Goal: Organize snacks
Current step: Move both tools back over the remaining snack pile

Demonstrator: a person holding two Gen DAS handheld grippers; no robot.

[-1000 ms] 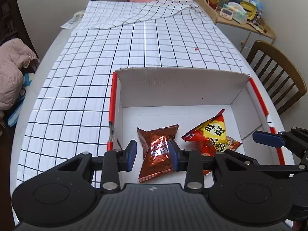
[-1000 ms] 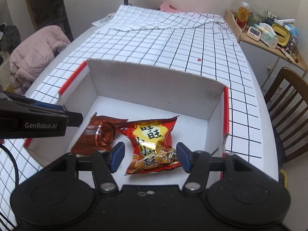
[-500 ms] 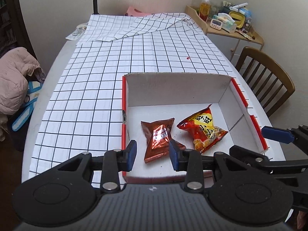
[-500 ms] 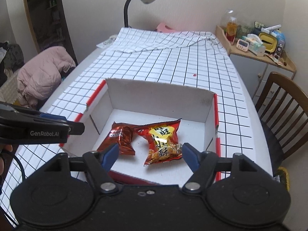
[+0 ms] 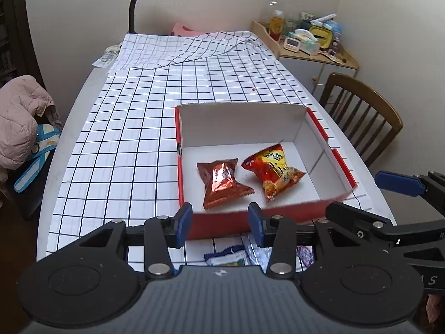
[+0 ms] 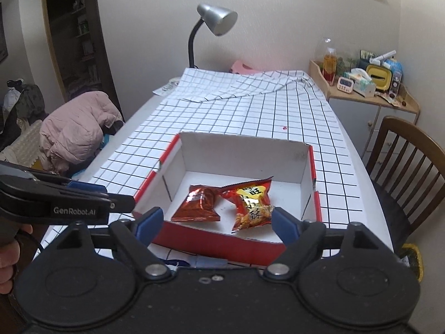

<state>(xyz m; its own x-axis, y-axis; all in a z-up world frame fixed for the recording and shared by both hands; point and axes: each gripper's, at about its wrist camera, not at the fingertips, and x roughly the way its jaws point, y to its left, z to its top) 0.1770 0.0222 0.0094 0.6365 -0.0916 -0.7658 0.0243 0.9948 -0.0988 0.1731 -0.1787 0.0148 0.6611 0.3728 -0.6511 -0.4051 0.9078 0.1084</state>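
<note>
Left wrist view: the long table (image 5: 83, 144) fills the frame under its black-and-white grid cloth (image 5: 133, 128), the cloth's far end folded over on itself. On the near half sits the open box (image 5: 244, 117), red outside, white inside. Two snack packs lie flat on its floor, side by side and just apart: the brown foil pack (image 5: 222, 179) toward the left wall, the red-and-yellow pack (image 5: 274, 168) to its right. Down in front of the box, on the cloth, more small wrappers (image 5: 236, 256) peek out between the gripper parts, a blue-and-white one among them, mostly hidden.

The left gripper (image 5: 219, 224) hangs over the box's near wall, jaws opening, nothing between the blue pads. The right gripper (image 5: 400, 183) comes in at the right edge of this view.

From the right wrist view, the right gripper (image 6: 214, 224) is also above the near wall, jaws spreading wide and opening further, both packs seen beyond the gap, neither one touched. A hand (image 6: 11, 250) shows at the left edge. A wooden chair (image 6: 403, 167) stands at the table's right side, a silver desk lamp (image 6: 217, 22) at the far end.
</note>
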